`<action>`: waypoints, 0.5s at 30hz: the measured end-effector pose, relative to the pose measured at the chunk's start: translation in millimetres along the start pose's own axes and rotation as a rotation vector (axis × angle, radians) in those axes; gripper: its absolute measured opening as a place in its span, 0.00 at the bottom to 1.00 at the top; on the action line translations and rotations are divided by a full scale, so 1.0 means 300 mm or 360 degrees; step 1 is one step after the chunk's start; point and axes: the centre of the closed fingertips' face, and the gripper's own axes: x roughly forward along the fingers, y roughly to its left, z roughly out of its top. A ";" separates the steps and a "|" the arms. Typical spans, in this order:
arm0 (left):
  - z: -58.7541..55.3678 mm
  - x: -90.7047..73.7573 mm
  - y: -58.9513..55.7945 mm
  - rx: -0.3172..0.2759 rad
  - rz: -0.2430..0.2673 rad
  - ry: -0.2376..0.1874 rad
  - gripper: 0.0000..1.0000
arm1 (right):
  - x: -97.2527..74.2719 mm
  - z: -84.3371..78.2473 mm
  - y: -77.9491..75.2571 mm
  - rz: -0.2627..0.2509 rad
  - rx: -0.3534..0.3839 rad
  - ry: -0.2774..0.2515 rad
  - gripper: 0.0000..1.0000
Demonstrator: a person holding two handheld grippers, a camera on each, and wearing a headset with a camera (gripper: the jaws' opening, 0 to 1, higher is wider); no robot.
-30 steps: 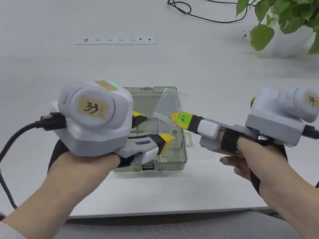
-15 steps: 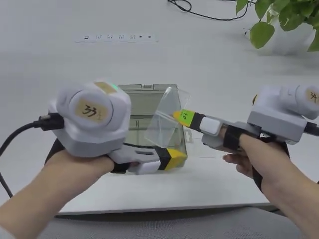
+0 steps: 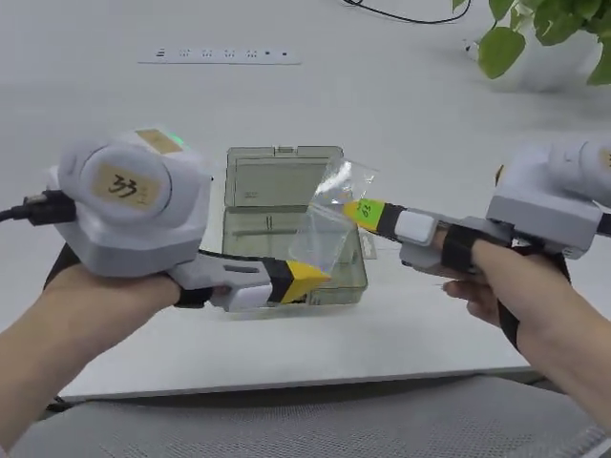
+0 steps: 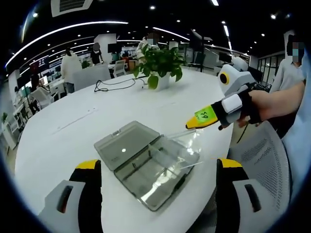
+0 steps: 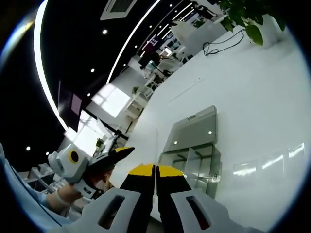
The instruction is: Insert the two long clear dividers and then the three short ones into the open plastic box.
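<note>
Divider (image 3: 325,234): 1 thin clear sheet, pinched at its 2 o'clock corner by the right gripper (image 3: 366,212), whose jaws are pressed together on it. It hangs tilted over the 3 o'clock side of the box (image 3: 250,227); I cannot tell if it touches the rim. It looks light, stiff yet springy and slick, so likely to pivot in a corner grip; a mid-edge hold should steady it. The left gripper (image 3: 304,279) lies level along the box's 6 o'clock edge, jaws wide apart and empty. The right forearm reaches from 3 o'clock, pointing toward 9.
</note>
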 end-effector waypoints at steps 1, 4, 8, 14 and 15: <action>-0.006 -0.007 0.010 0.0001 -0.0010 0.0003 1.00 | 0.002 0.001 0.002 -0.0014 0.0000 0.0000 0.02; -0.032 -0.041 0.053 0.0005 -0.0041 0.0009 1.00 | 0.010 0.005 0.007 -0.0108 -0.0007 0.0012 0.02; -0.058 -0.086 0.101 0.0024 -0.0089 0.0002 1.00 | 0.024 0.012 0.020 -0.0191 -0.0010 0.0042 0.02; -0.105 -0.121 0.162 0.0020 -0.0170 0.0000 0.98 | 0.051 0.012 0.033 -0.0347 -0.0029 0.0117 0.02; -0.117 -0.125 0.175 0.0022 -0.0188 0.0000 0.98 | 0.056 0.010 0.036 -0.0379 -0.0019 0.0133 0.02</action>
